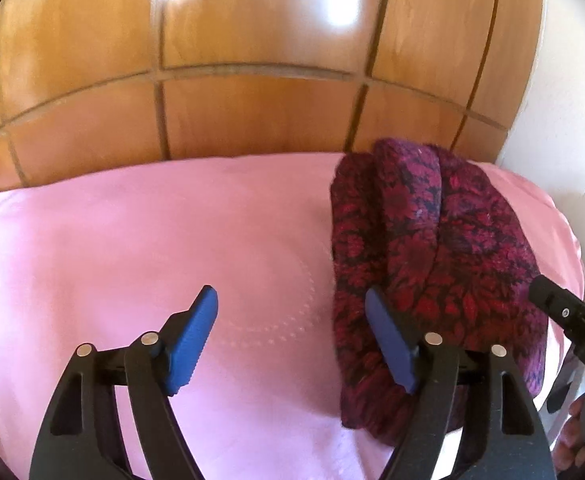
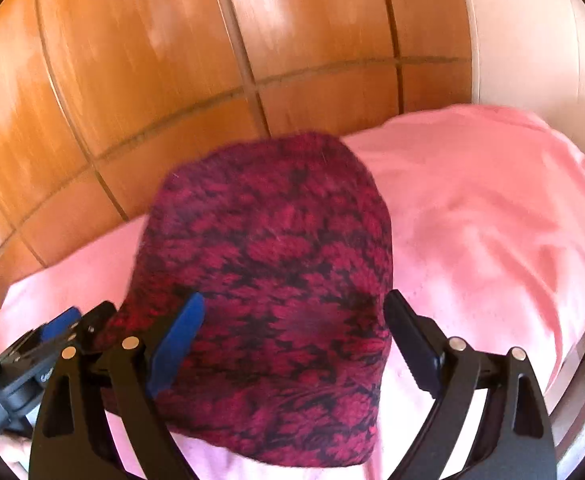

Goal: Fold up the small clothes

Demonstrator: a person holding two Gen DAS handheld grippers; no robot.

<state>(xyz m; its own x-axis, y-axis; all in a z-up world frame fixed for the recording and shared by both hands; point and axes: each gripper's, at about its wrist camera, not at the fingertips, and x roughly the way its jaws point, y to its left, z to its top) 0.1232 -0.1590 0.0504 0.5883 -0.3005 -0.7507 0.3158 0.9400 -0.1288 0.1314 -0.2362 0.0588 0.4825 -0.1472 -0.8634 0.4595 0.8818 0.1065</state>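
Folded red-and-black knit garment [image 2: 268, 280] on pink cloth [image 2: 492, 220]; lettering unreadable.

Glossy terracotta floor tiles [image 1: 252, 112] with dark grout lines catch bright patches of light beyond the far edge of a pink-covered surface [image 1: 132, 248]; a white wall [image 1: 564, 120] rises along its right side.

Pink sheet [image 1: 132, 240], prob. wood cabinet doors [image 1: 252, 40] behind.

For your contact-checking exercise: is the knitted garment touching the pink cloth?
Touching. The left wrist view shows the knitted garment lying flat on the pink cloth, no gap along its left edge.
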